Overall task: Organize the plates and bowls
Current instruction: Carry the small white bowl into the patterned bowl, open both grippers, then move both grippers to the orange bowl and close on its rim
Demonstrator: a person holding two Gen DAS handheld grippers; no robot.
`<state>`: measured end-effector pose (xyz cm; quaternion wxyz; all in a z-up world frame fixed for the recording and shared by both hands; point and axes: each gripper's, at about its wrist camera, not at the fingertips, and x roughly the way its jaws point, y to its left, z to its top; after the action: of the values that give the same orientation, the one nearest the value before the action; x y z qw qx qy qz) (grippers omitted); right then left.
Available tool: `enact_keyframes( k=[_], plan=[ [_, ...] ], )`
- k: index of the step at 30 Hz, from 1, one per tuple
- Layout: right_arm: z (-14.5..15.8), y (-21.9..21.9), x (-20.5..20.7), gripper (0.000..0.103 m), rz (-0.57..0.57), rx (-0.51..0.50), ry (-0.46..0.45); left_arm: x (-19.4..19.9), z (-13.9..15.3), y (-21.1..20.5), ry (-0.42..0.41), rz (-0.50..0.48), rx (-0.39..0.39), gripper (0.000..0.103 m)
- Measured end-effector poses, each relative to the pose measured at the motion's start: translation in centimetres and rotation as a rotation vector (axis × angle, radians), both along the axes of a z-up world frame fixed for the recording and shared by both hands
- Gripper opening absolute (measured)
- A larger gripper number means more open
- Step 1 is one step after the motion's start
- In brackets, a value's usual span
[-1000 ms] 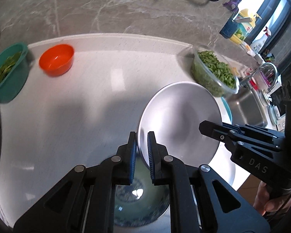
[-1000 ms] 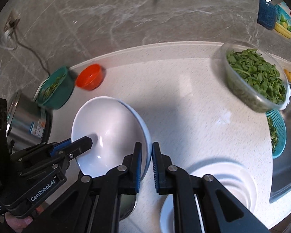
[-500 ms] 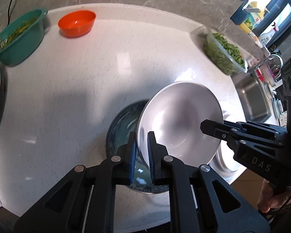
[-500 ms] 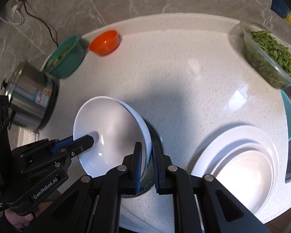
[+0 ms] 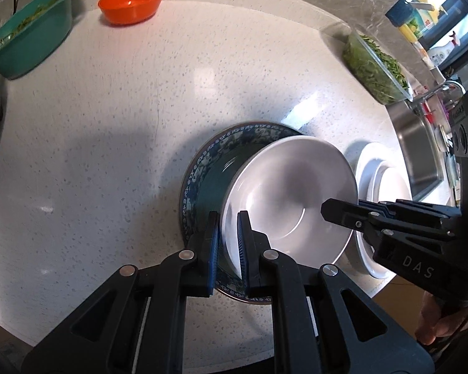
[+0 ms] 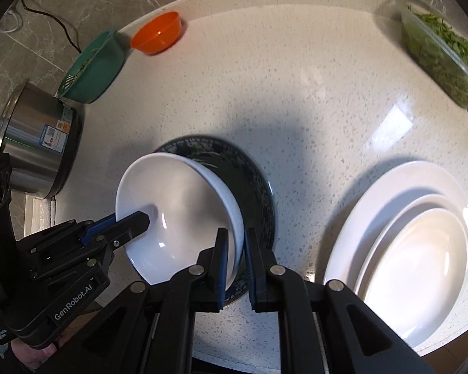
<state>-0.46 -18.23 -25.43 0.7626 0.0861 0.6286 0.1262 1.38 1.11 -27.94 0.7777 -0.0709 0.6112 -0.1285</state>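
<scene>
Above a dark patterned bowl (image 5: pixel 202 180) on the speckled counter (image 5: pixel 109 124), a white bowl (image 5: pixel 290 193) hangs tilted. Left gripper (image 5: pixel 227 246) and right gripper (image 6: pixel 234 258) each pinch its rim on opposite sides.

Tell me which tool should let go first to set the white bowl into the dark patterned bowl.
Probably the left tool. The white bowl tilts, its left-held rim low over the dark patterned bowl. The right tool grips the raised opposite rim and can lower it afterwards.

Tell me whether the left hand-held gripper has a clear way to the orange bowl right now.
Probably not: the left hand-held gripper is shut on the white bowl, shared with the right hand-held gripper. The counter toward the orange bowl looks open.
</scene>
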Motion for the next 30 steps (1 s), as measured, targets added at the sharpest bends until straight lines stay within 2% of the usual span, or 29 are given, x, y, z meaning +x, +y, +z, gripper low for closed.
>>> enact_keyframes(
  k=[6,16,22,24,26,30],
  plan=[
    [-1.4,-0.2,0.4,0.013,-0.009,0.015,0.036,0.5,-1.3,0.0,0.018,0.015,0.005,0.01],
    [-1.4,-0.6,1.4,0.015,-0.015,0.032,0.039,1.4,-2.0,-0.1,0.055,0.044,-0.011,0.011],
    [-1.0,-1.2,1.6,0.016,-0.019,0.057,0.066,1.5,0.2,1.1,0.04,0.068,-0.019,0.011],
    [0.0,-1.5,1.6,0.02,-0.011,0.05,0.048,1.8,1.3,1.9,0.017,0.079,-0.018,0.012],
    [0.8,-2.1,1.7,0.031,-0.018,0.042,0.027,2.3,2.3,2.6,0.001,0.098,-0.014,0.012],
    [2.7,-2.9,3.3,0.033,-0.03,0.02,-0.019,4.1,3.9,4.1,-0.027,0.131,-0.01,0.012]
  ],
)
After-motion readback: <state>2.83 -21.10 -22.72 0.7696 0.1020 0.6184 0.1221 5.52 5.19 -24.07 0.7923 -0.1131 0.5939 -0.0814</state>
